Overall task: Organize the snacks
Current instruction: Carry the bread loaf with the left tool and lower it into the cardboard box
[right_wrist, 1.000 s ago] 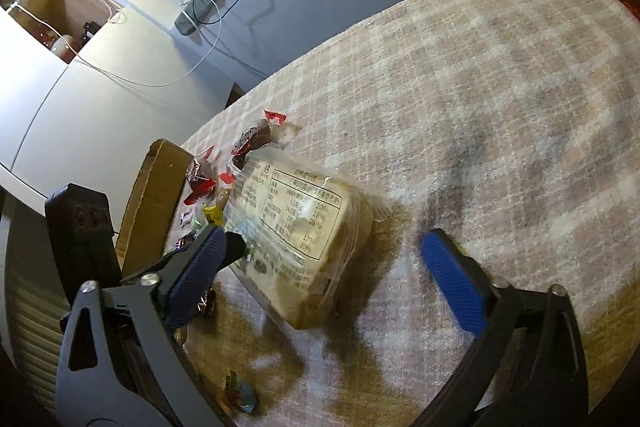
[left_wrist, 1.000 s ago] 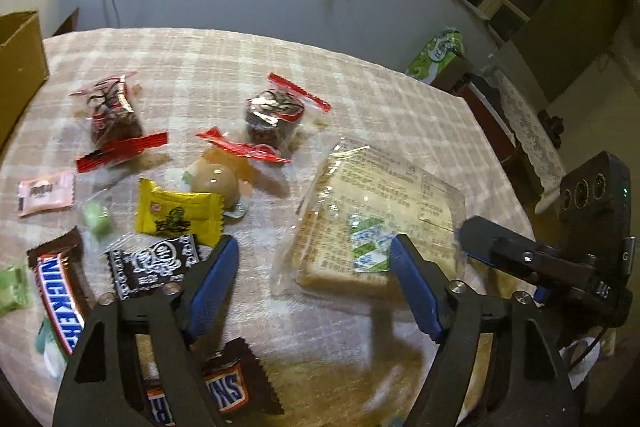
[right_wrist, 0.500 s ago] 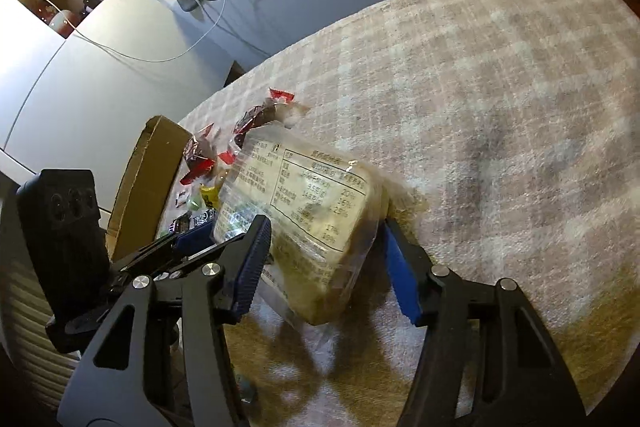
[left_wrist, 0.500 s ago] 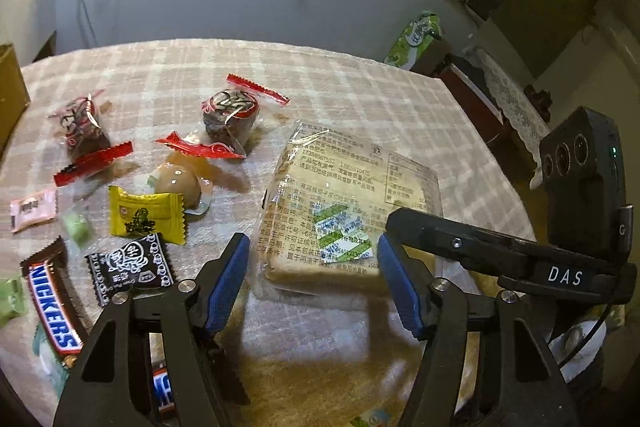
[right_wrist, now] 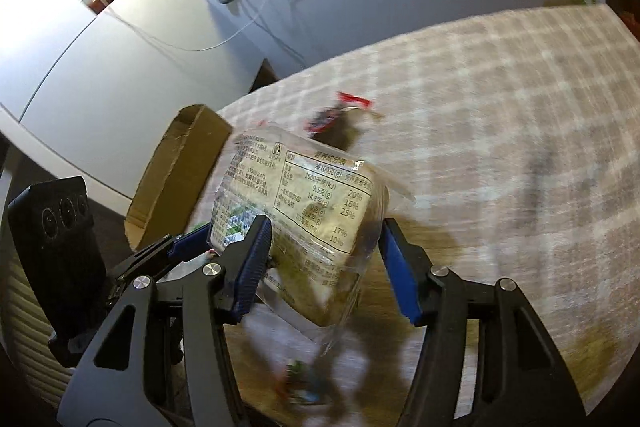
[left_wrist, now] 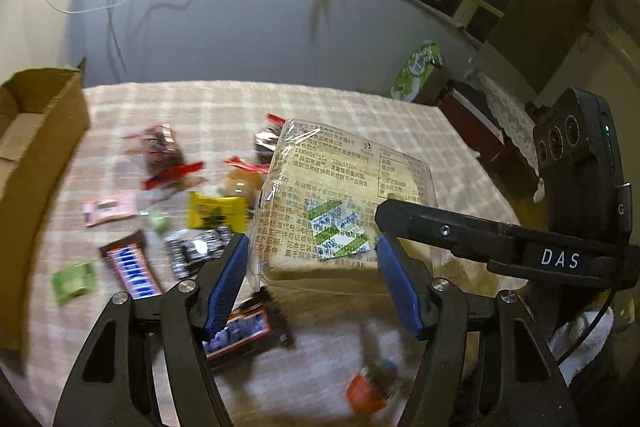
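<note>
A clear bag of sliced bread is lifted off the checked tablecloth, gripped from two sides. My left gripper is shut on its near edge. My right gripper is shut on the same bread bag from the other side. Small snacks lie on the table to the left: a yellow packet, Snickers bars, a pink candy, and red-wrapped sweets.
An open cardboard box stands at the table's left edge, also in the right wrist view. A small red-wrapped candy lies near the front edge. A green bag sits beyond the far right corner.
Both grippers closed on the bread bag and raised it off the table; the views tilted upward and the box came into sight.
</note>
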Demonstrator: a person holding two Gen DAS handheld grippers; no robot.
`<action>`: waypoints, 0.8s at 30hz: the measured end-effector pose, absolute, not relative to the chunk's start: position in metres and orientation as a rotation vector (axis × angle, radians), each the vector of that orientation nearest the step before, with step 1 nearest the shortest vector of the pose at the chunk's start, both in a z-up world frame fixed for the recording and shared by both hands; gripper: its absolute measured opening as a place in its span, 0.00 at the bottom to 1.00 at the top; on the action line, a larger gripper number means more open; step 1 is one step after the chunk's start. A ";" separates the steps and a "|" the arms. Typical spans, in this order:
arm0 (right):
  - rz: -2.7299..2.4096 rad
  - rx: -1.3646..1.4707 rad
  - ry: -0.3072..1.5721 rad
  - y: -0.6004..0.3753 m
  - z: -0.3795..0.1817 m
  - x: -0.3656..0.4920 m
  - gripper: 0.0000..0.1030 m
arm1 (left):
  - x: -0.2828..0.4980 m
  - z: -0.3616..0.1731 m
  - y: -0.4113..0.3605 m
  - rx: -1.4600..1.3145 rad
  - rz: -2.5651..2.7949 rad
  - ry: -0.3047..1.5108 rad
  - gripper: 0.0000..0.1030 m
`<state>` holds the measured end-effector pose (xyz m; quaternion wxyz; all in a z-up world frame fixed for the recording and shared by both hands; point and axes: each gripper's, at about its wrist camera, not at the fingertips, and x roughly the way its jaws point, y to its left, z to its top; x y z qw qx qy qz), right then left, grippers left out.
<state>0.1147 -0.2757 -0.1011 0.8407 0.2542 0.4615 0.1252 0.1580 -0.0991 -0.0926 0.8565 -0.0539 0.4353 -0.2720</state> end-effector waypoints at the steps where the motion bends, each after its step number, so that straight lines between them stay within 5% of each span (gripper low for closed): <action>1: 0.275 0.527 0.972 -0.269 -0.097 0.116 0.58 | 0.156 -0.090 -0.094 -0.115 -0.564 0.905 0.63; 24: 0.507 0.319 0.939 -0.097 -0.040 0.159 0.58 | 0.130 -0.055 0.059 -0.225 -0.327 0.742 0.63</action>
